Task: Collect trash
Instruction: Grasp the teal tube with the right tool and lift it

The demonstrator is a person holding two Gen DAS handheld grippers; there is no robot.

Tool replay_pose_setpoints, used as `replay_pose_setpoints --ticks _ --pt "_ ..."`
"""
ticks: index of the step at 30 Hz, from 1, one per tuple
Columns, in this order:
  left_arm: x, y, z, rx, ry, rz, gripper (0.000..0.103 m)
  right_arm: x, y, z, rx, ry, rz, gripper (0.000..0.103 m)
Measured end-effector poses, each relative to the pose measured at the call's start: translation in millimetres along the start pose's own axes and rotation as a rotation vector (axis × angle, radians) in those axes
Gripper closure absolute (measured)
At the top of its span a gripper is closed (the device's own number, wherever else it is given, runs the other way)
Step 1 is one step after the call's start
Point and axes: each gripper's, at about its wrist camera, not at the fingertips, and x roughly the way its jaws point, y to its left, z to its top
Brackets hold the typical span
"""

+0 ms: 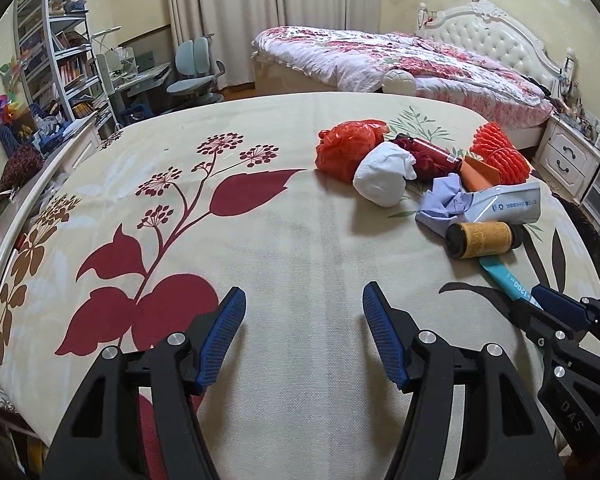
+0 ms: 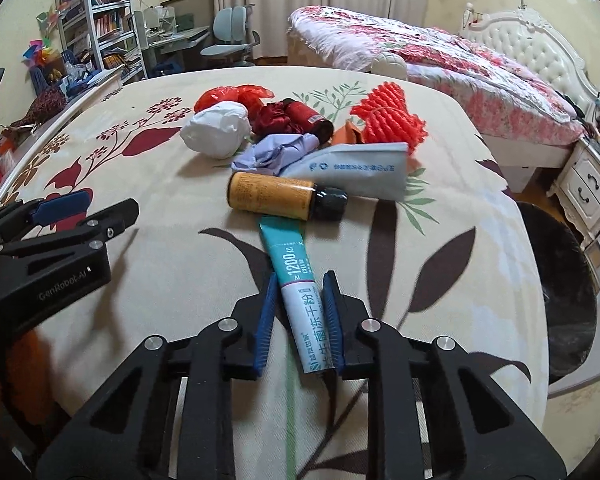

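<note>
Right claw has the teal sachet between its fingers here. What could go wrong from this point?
1. The teal sachet sits tilted in the right claw; flat and slick-looking, it may slip out when lifted.
2. Its far end reaches the yellow bottle, lying on its side, so pulling may set it rolling.
3. The black bin is off the bed's right edge; a swing there risks a drop.

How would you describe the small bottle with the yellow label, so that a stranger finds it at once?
On the floral bedspread lies a trash pile. At its near edge, the bottle lies on its side, across the teal-and-white packet. Only it has a yellow label and black cap.
</note>
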Motion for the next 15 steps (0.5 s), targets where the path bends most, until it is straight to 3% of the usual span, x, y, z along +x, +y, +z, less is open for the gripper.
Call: replay_pose_setpoints --ticks 15 --pt "1.1 -45.3 5.3 0.08 -0.032 -0.054 0.03 2.5 -73.2 -5.8 0.139 -0.021 -0.132 0.083"
